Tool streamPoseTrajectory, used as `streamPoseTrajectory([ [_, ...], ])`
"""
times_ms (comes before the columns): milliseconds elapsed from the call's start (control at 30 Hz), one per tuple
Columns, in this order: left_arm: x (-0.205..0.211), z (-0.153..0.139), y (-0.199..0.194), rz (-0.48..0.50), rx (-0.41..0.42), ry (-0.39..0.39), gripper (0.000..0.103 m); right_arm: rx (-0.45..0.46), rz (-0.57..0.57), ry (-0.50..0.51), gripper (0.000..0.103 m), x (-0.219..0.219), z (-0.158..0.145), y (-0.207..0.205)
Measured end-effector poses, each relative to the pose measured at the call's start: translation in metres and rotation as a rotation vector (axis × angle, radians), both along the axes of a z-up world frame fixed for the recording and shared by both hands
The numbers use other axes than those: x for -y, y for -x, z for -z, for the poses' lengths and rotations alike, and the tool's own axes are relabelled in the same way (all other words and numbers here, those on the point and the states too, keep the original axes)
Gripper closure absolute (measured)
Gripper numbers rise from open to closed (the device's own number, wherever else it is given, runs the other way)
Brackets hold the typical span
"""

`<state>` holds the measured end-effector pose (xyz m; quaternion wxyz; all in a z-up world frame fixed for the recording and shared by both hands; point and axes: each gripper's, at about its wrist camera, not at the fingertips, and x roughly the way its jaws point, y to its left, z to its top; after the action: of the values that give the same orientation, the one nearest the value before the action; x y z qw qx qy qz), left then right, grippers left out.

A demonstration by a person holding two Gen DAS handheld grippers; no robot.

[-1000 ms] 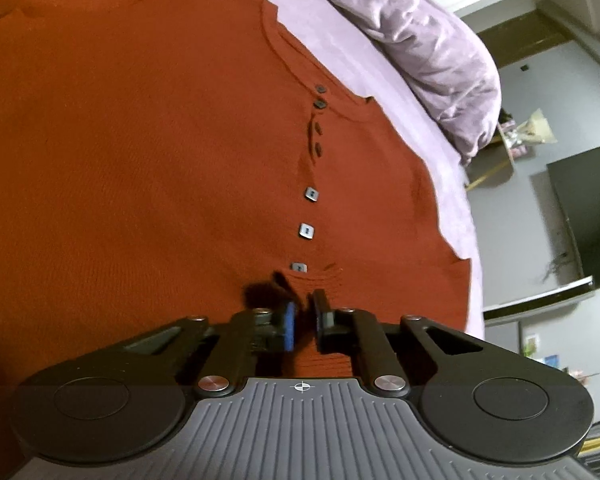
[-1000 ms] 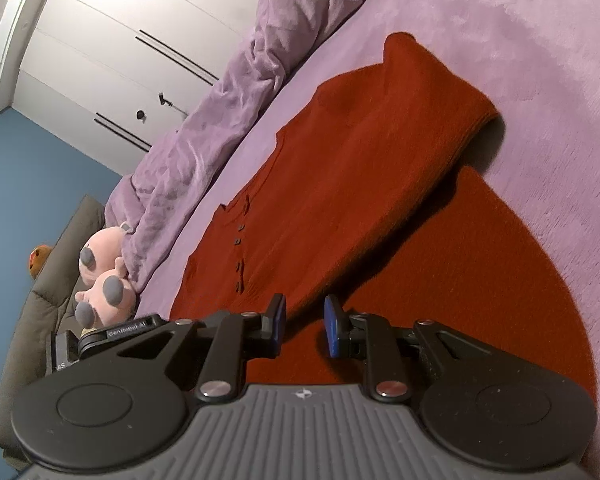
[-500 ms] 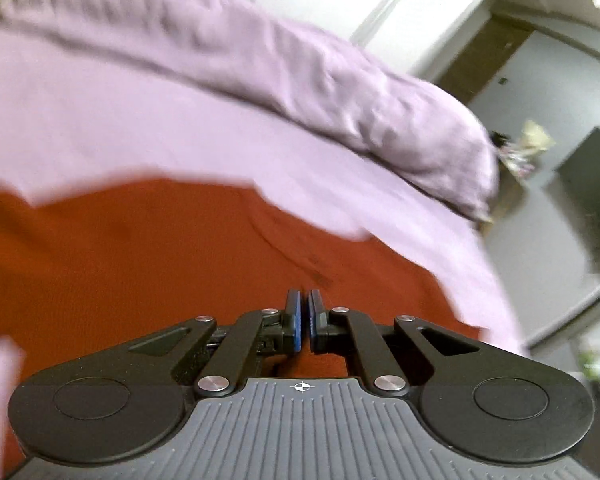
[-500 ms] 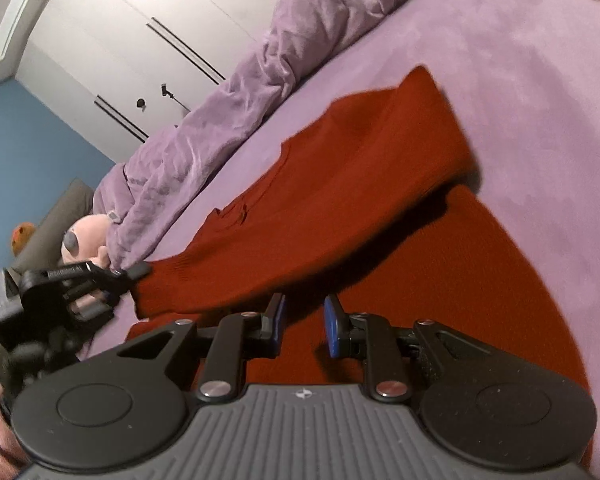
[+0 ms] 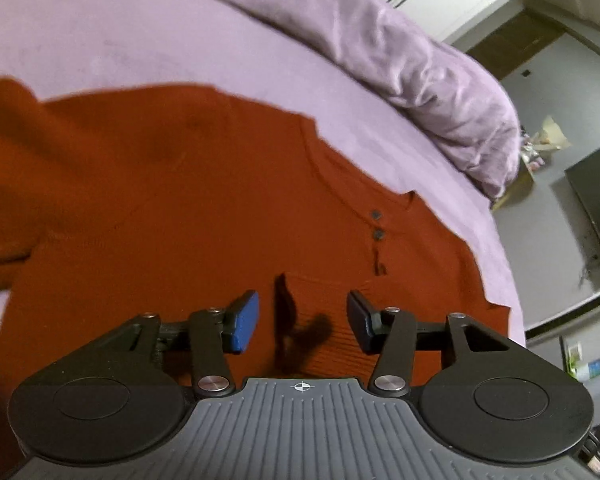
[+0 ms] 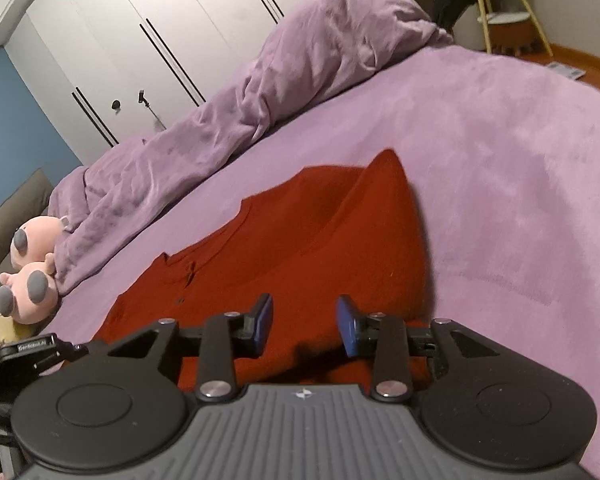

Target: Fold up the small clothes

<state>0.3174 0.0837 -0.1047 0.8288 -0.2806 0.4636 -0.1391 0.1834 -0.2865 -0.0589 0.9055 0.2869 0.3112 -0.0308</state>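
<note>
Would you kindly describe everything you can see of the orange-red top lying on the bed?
The orange-red top is a fine-ribbed knit with a round neckline and a short placket with small dark buttons. It lies on the purple bedspread, its hem folded up over the lower placket and one side doubled over. Both tongs, left and right, hover above it, jaws opening, gripping nothing.

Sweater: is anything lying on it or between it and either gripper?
Nothing visible. The sweater lies bare on the bed cover, directly under the left gripper and the right gripper, whose jaws are opening with nothing between them. The duvet is clear of it.
</note>
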Motion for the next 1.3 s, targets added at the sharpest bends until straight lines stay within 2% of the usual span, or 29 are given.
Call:
streamPoseTrajectory([
  [133, 0.003, 0.008, -0.003, 0.01, 0.005, 0.047, 0.048, -0.002, -0.005, -0.022, 0.065, 0.004, 0.002, 0.002],
  [200, 0.006, 0.01, -0.003, 0.025, -0.001, 0.077, 0.053, -0.003, -0.005, -0.014, 0.065, 0.005, 0.003, 0.002],
  [233, 0.008, 0.01, -0.004, 0.039, -0.001, 0.087, 0.062, -0.004, -0.003, -0.01, 0.065, 0.006, 0.004, 0.002],
  [267, 0.012, 0.009, -0.004, 0.047, -0.002, 0.08, 0.079, -0.004, 0.001, -0.007, 0.064, 0.007, 0.004, 0.0],
  [300, 0.015, 0.009, -0.006, 0.058, -0.006, 0.068, 0.089, -0.003, 0.009, -0.005, 0.064, 0.009, 0.003, -0.001],
  [333, 0.019, 0.009, -0.008, 0.068, -0.01, 0.065, 0.093, -0.002, 0.016, -0.001, 0.064, 0.011, 0.003, -0.003],
  [433, 0.02, 0.0, -0.011, 0.061, 0.029, 0.017, 0.095, 0.009, 0.035, 0.037, 0.064, 0.015, -0.001, -0.01],
  [567, 0.004, -0.026, -0.022, 0.021, 0.116, -0.031, 0.096, -0.002, 0.055, 0.124, 0.057, 0.022, -0.005, -0.025],
  [667, -0.013, -0.045, -0.03, -0.034, 0.189, -0.119, 0.096, -0.017, 0.051, 0.137, 0.056, 0.027, -0.004, -0.038],
  [767, -0.026, -0.05, -0.033, -0.071, 0.219, -0.213, 0.096, -0.034, 0.009, 0.119, 0.05, 0.026, 0.0, -0.054],
  [833, -0.032, -0.047, -0.032, -0.074, 0.221, -0.258, 0.096, -0.041, -0.03, 0.126, 0.049, 0.019, 0.003, -0.066],
  [1067, -0.037, -0.023, -0.03, -0.065, 0.176, -0.274, 0.096, -0.13, -0.102, 0.221, 0.047, -0.006, 0.017, -0.104],
  [1100, -0.037, -0.021, -0.03, -0.062, 0.173, -0.283, 0.096, -0.149, -0.109, 0.246, 0.048, -0.009, 0.019, -0.109],
  [1167, -0.035, -0.02, -0.03, -0.064, 0.176, -0.291, 0.096, -0.18, -0.116, 0.26, 0.058, -0.01, 0.026, -0.116],
  [1233, -0.033, -0.022, -0.033, -0.071, 0.191, -0.301, 0.096, -0.176, -0.119, 0.285, 0.083, -0.012, 0.029, -0.118],
  [1300, -0.028, -0.029, -0.037, -0.082, 0.223, -0.319, 0.096, -0.155, -0.133, 0.314, 0.088, -0.015, 0.03, -0.12],
])
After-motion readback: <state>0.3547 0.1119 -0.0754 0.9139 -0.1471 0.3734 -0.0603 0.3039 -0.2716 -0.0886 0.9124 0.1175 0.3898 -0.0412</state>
